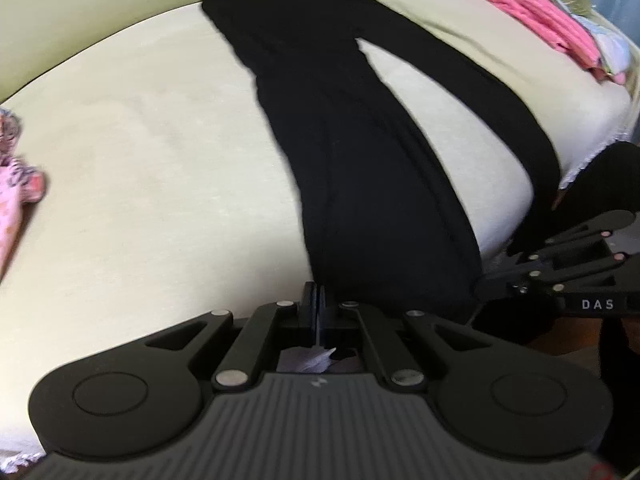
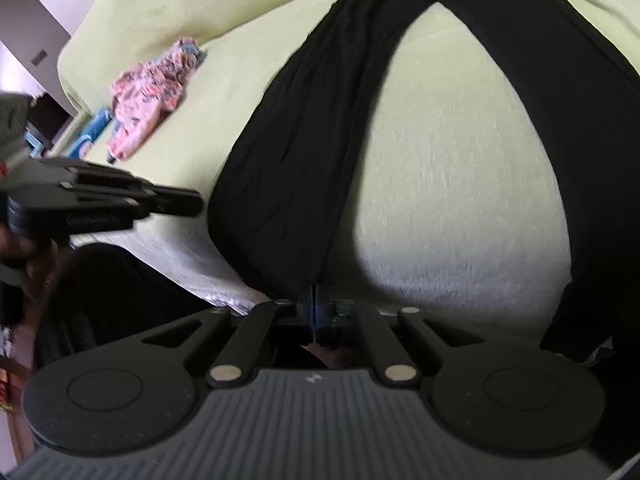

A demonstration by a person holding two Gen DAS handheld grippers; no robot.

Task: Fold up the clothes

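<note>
A patterned pink garment (image 1: 18, 176) lies far left. Black trousers (image 1: 360, 160) stretch across the pale green bed (image 1: 140, 180). The left gripper (image 1: 318, 300) pinches one trouser hem; the right gripper (image 2: 315, 294), marked "DAS", pinches the other.

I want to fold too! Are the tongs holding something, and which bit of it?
Both tongs are shut on the black trousers. The left tongs and the right tongs each pinch the cloth at the near end of a leg.
</note>
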